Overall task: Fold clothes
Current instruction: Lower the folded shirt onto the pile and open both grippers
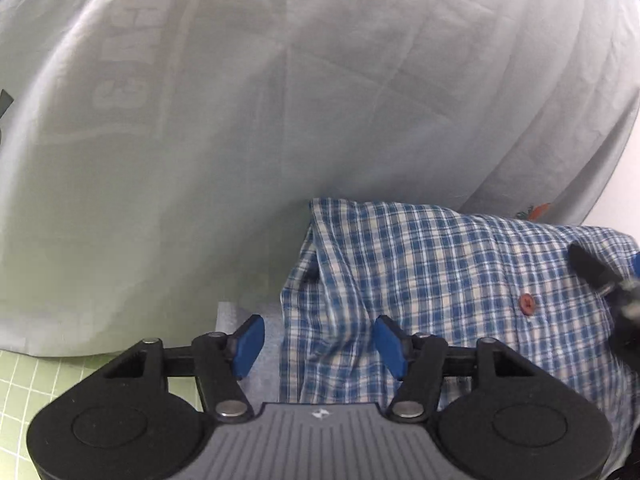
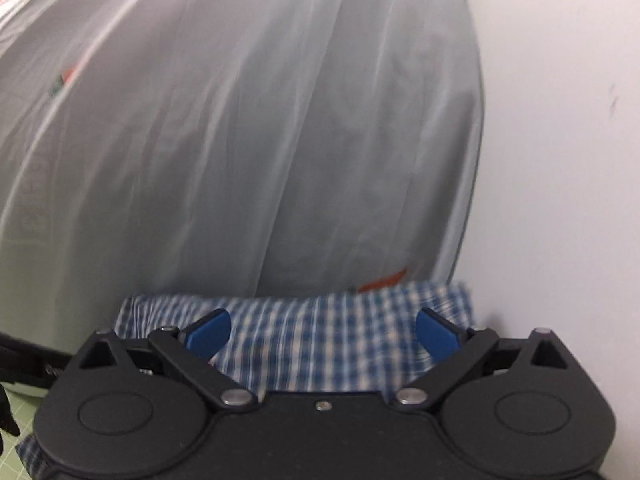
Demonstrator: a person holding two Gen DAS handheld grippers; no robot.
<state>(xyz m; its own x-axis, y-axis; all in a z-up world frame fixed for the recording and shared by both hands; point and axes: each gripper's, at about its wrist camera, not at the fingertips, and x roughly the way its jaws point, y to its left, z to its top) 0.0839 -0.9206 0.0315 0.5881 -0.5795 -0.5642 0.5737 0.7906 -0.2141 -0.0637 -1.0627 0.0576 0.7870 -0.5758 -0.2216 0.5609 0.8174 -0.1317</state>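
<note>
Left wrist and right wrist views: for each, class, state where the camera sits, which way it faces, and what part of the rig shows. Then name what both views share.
Left wrist: sits behind the open left gripper, facing forward over the plaid shirt toward the grey cloth; the other gripper shows blurred at right.
Right wrist: sits behind the open right gripper, facing the same plaid shirt, grey cloth and white surface.
Shared: plaid shirt, grey cloth, green mat.
</note>
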